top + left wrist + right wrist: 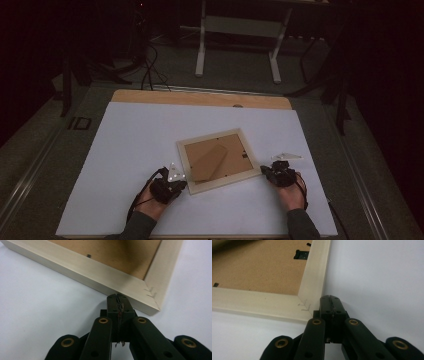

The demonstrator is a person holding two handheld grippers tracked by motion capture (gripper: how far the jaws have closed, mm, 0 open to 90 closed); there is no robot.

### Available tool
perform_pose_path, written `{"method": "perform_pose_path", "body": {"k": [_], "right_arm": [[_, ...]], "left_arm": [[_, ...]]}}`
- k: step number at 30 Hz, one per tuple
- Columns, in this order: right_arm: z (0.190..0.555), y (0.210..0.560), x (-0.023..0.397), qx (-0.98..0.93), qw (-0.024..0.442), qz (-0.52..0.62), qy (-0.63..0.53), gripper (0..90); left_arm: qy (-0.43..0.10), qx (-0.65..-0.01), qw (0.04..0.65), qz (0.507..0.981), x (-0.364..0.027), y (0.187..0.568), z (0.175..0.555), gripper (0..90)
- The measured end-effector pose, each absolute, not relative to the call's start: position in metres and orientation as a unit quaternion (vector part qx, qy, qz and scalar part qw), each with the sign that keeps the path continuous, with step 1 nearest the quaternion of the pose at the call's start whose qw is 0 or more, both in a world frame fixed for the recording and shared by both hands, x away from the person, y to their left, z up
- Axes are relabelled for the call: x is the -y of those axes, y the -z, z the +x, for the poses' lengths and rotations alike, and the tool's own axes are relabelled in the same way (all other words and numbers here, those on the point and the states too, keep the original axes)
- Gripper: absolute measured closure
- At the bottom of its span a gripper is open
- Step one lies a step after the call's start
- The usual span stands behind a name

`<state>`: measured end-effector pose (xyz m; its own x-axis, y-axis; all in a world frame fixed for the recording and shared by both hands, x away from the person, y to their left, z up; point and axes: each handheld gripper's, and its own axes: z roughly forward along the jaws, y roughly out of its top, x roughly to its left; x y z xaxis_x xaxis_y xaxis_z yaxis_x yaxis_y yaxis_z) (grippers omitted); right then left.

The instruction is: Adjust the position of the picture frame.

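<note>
A pale wooden picture frame (219,161) lies face down (brown backing up) on the white table (130,150), near its front edge and right of centre, turned askew, long axis rising toward the far right corner. The left gripper (117,298), clenched empty, touches its near-left corner; the right gripper (331,300), also clenched, touches its near-right corner.

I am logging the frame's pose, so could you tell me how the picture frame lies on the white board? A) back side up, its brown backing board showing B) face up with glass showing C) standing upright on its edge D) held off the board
A: the picture frame lies flat on the white board with its brown backing and small retaining clips facing up.
</note>
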<state>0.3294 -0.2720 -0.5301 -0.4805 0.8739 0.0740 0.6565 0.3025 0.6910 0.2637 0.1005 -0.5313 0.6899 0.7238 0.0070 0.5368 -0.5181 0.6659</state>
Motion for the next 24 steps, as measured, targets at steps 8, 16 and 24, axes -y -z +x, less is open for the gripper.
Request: {"method": "perform_pose_path", "body": {"k": [8, 16, 24], "right_arm": [[0.3249, 0.5302, 0.273, -0.79, 0.153, 0.486, -0.341, 90.0], [0.3224, 0.5291, 0.272, -0.791, 0.147, 0.49, -0.336, 90.0], [0.3186, 0.5277, 0.2705, -0.788, 0.14, 0.499, -0.332, 90.0]], "left_arm": [[-0.133, -0.353, 0.321, 0.869, -0.0998, 0.5299, 0.2571, 90.0], [-0.153, -0.349, 0.312, 0.87, -0.0986, 0.5298, 0.2558, 90.0], [-0.149, -0.365, 0.317, 0.863, -0.1027, 0.5305, 0.2635, 90.0]]}}
